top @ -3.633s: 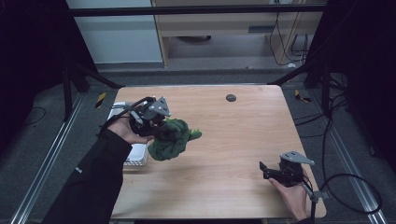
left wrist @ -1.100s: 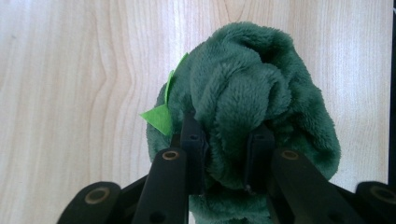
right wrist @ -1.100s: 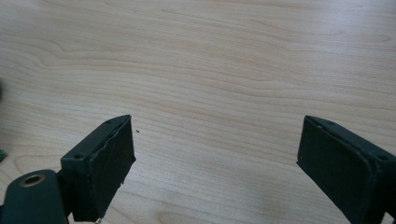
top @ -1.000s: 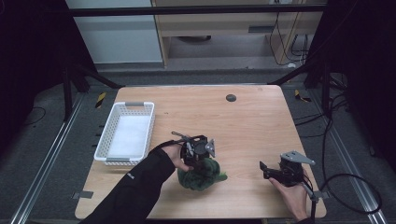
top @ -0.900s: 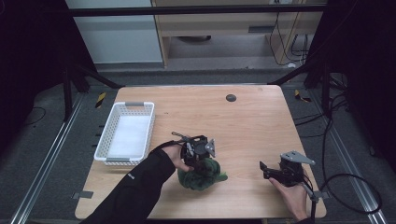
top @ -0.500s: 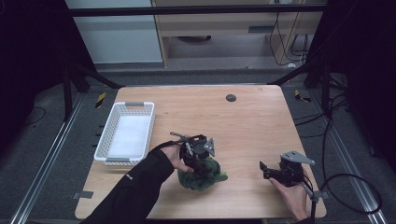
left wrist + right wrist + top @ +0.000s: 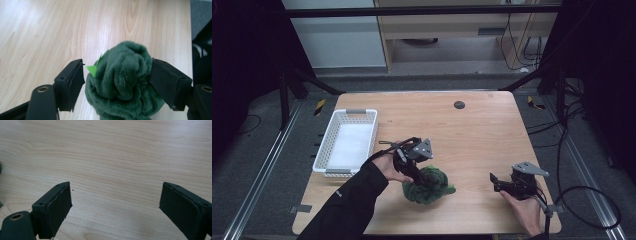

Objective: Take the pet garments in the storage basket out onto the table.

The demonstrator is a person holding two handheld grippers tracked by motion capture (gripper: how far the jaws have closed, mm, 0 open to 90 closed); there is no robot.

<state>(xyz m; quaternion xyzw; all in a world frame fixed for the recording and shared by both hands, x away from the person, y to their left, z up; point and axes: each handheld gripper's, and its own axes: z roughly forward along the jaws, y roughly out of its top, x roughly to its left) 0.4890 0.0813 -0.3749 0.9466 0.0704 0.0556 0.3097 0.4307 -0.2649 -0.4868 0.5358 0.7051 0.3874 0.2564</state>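
Looked like the put-down step: the empty white slatted plastic basket [image 7: 347, 142] sat left of the fluffy dark-green plush toy [image 7: 428, 185], which lay on the pale wooden worktop [image 7: 482, 130]. The left gripper [image 7: 116, 80] reached down over the toy, forearm angled in, jaws straddling it, one side touching, the other slightly apart. Next, I'd guess, lift clear. Right of the toy, the right gripper [image 7: 115, 207] rested low, jaws wide apart, holding nothing.

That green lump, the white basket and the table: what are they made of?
Green lump: seemingly soft plush fabric, with fuzzy pile and folds. White basket: probably plastic, with slotted lattice walls and a matte look. Table: light wood or wood-look laminate, with visible grain lines and a smooth surface.
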